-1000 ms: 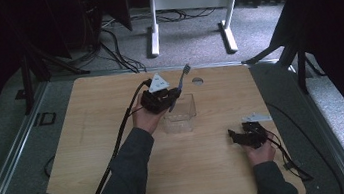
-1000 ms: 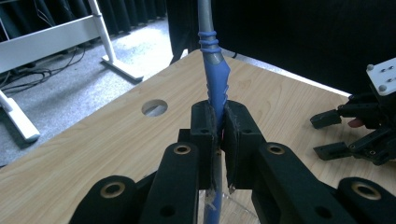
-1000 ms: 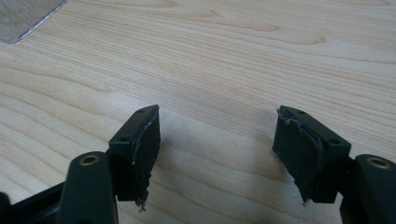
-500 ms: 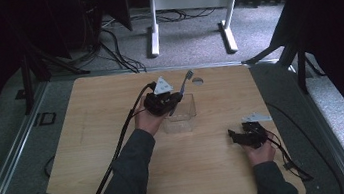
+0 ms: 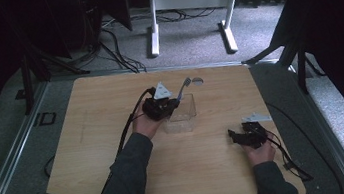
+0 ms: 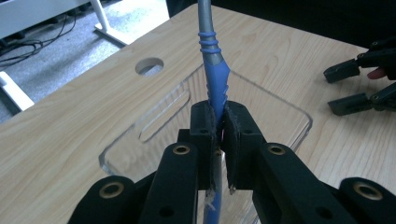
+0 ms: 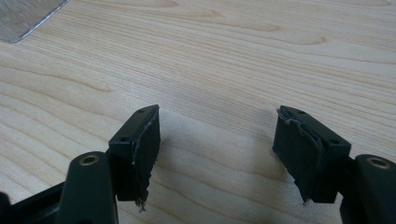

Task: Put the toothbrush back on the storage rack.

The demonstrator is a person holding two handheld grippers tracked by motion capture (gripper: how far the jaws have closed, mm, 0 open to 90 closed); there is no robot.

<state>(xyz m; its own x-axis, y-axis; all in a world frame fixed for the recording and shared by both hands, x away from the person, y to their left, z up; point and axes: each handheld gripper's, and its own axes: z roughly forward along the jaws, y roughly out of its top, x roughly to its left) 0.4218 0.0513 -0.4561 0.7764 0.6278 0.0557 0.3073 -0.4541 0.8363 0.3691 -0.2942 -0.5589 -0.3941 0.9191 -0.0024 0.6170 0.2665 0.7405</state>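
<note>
- A blue-handled utensil [image 6: 214, 79], seemingly a fork with its metal head raised toward the far edge in the high view, is clamped between the left tongs [image 6: 219, 128] by its handle.
- The utensil is held above a clear plastic container [image 5: 181, 114] standing near the middle of the tabletop [image 5: 91, 153].
- The pick-up is judged done; lowering the utensil into the container and letting go are judged left.
- The right tongs [image 7: 215, 149] are held apart with nothing between them, low over bare wood, well apart from the container.
- The tabletop is light wood with a round hole [image 5: 197, 80] near its far edge.
- Grey carpet, loose cables and a white desk frame [image 5: 188, 4] are seen beyond, in a dim room.
</note>
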